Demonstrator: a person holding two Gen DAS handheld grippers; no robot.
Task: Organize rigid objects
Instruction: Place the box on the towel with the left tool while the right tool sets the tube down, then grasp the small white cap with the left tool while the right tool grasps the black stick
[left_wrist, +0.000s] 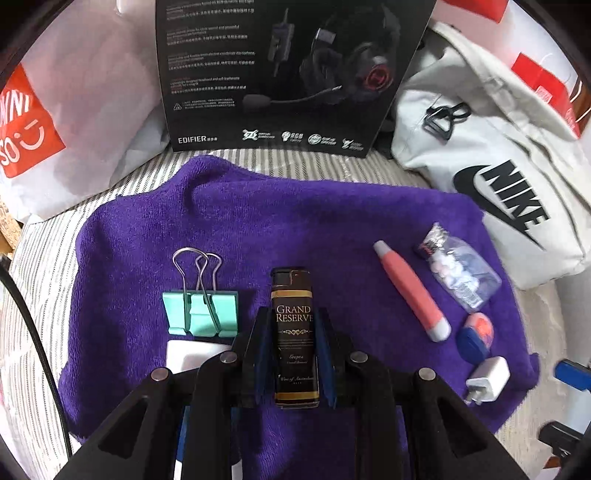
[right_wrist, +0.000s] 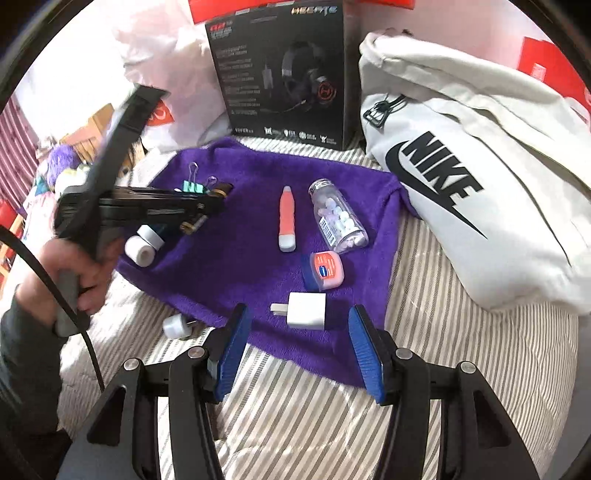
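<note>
My left gripper (left_wrist: 294, 314) is shut on a black "Grand Reserve" lighter (left_wrist: 294, 343), held just above the purple towel (left_wrist: 295, 221). A teal binder clip (left_wrist: 201, 314) lies to its left. To the right lie a pink tube (left_wrist: 412, 291), a clear pill bottle (left_wrist: 458, 273), a small Vaseline tub (left_wrist: 476, 336) and a white charger (left_wrist: 487, 378). My right gripper (right_wrist: 299, 310) is open with nothing pressed between its blue pads. The white charger (right_wrist: 306, 310) lies flat on the towel's near edge (right_wrist: 258, 240), just past the fingertips. A hand (right_wrist: 74, 266) carries the left gripper (right_wrist: 218, 195) at the towel's left.
A black headset box (left_wrist: 288, 74) stands behind the towel. A white Nike bag (right_wrist: 461, 184) lies to the right, and a white plastic bag (left_wrist: 55, 110) to the left. A white roll (right_wrist: 142, 247) sits at the towel's left edge, and a small white piece (right_wrist: 175, 325) lies on the striped bedding (right_wrist: 332, 406).
</note>
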